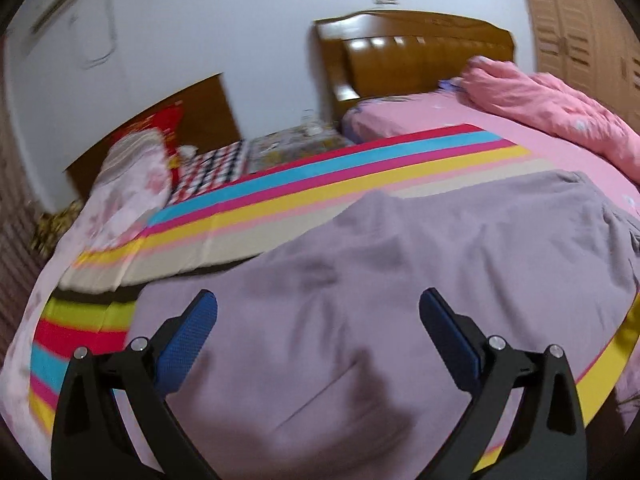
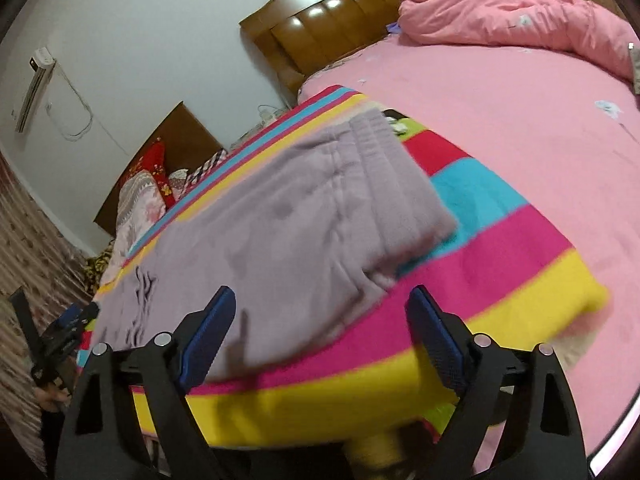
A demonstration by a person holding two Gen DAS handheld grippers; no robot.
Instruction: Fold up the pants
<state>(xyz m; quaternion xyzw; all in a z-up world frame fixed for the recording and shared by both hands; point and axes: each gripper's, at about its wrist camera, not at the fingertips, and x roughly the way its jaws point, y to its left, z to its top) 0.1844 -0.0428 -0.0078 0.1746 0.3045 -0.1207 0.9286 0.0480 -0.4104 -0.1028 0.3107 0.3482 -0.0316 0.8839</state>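
Lilac-grey pants (image 1: 380, 280) lie flat on a rainbow-striped blanket (image 1: 320, 176) on the bed. In the right wrist view the pants (image 2: 280, 224) stretch from the lower left to the ribbed waistband (image 2: 372, 128) at the upper middle. My left gripper (image 1: 318, 300) is open and empty, hovering over the pants. My right gripper (image 2: 320, 300) is open and empty, above the near edge of the pants and the blanket (image 2: 500, 248). The left gripper also shows at the far left of the right wrist view (image 2: 76, 316).
A pink sheet (image 2: 500, 100) covers the bed, with a bunched pink quilt (image 2: 520, 16) at the far right. A wooden headboard (image 1: 420, 52) stands at the back. A second bed with floral bedding (image 1: 132, 192) lies to the left. A wardrobe (image 1: 580, 20) is at the far right.
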